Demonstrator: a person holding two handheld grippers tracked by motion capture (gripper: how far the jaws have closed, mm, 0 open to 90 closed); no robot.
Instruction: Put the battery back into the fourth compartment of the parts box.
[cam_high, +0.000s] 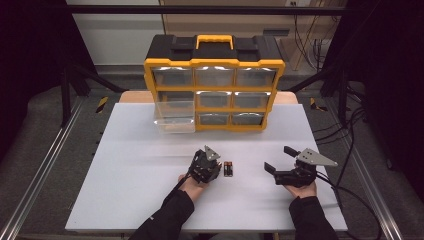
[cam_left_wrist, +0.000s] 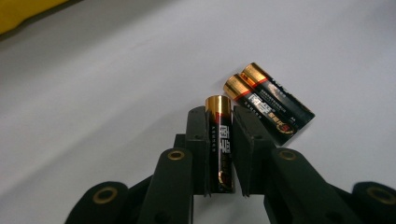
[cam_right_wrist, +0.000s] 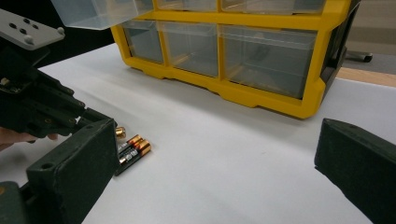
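The battery (cam_left_wrist: 219, 140) is sitting clamped between the jaws of the left gripper (cam_high: 204, 167), which is closed on its black body with the gold cap poking out past the jaw tips; the pair of batteries (cam_left_wrist: 268, 101) is lying side by side on the white table (cam_high: 130, 150) just beyond and to the right of those jaws, and from the high view the same pair is resting just to the right of that gripper. To do this step well, I judge the person should be lifting straight up before swinging away — the held cell is close enough to the pair that a sideways drag could roll them. The grip looks centred along the cell, so it should be carrying without tipping. Ahead of the left gripper, the clear drawer (cam_high: 174, 117) is standing pulled out of the yellow organizer (cam_high: 215, 64), and it appears to be holding nothing; that seems the likely place for the cell. The other drawers in the organizer are sitting pushed in, and their contents cannot be made out through the cloudy fronts. Further right, the right gripper (cam_high: 280, 160) is hovering just above the table with its jaws spread wide — gripping nothing.
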